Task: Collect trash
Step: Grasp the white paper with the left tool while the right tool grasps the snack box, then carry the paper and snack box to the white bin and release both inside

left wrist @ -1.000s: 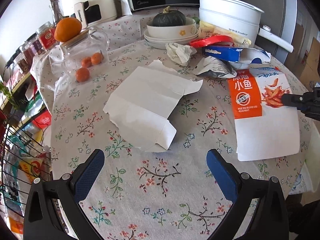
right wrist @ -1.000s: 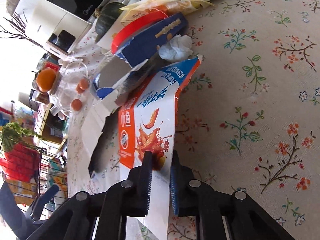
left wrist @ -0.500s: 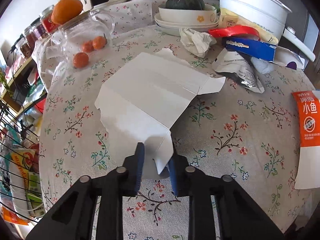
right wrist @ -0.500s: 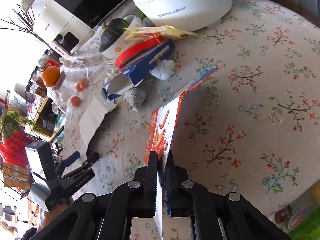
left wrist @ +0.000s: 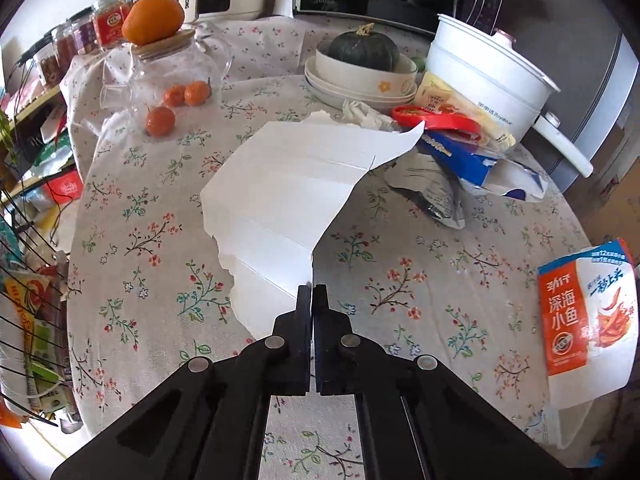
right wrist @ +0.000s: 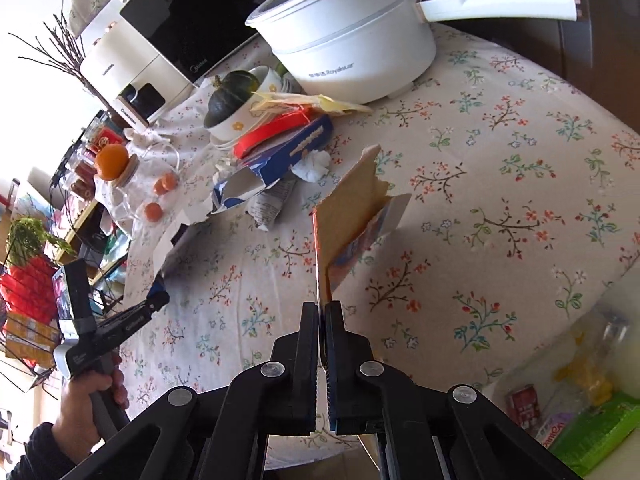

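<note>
At the left, the left gripper (left wrist: 311, 294) is clamped tight on the near corner of the white flattened carton (left wrist: 292, 196), which slopes up off the floral tablecloth (left wrist: 152, 240). Right of it lie a blue box (left wrist: 460, 156) and a crumpled silver wrapper (left wrist: 432, 192). Farthest right, the right gripper (right wrist: 322, 312) pinches the orange snack box (right wrist: 352, 220) edge-on, raised above the cloth.

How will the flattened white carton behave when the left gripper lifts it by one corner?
The white carton probably bends at its creases, since it already folds upward. It looks thin, so likely light. The left gripper pinches only a corner, so it may swing.
</note>
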Action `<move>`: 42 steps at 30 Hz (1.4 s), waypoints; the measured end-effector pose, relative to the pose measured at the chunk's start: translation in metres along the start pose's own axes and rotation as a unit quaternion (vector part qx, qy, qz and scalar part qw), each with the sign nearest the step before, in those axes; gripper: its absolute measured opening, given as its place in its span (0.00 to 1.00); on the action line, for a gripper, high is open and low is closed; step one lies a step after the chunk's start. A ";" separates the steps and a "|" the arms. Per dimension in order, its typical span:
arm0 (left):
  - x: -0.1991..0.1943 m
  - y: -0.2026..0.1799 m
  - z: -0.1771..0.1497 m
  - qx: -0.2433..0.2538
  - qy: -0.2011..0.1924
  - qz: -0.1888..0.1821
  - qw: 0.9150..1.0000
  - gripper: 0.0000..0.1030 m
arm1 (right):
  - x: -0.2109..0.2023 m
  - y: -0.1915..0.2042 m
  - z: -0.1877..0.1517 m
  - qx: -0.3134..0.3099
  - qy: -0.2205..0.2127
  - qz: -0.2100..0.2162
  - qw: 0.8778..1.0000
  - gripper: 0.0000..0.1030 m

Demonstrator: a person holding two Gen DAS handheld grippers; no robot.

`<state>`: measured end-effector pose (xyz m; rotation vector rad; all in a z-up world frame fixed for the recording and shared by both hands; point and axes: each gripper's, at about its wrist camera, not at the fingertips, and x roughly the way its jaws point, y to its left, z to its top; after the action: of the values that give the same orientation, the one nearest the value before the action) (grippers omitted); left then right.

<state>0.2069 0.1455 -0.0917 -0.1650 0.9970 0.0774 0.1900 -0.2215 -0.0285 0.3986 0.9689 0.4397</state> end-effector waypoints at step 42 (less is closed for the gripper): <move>-0.080 -0.085 -0.052 0.070 0.012 -0.186 0.980 0.00 | 0.003 -0.054 -0.041 -0.052 0.046 -0.169 0.983 0.85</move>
<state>0.1324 0.0539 -0.0439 -0.2218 0.9780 -0.3362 0.1665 -0.2604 -0.0786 0.1145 1.0743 0.1986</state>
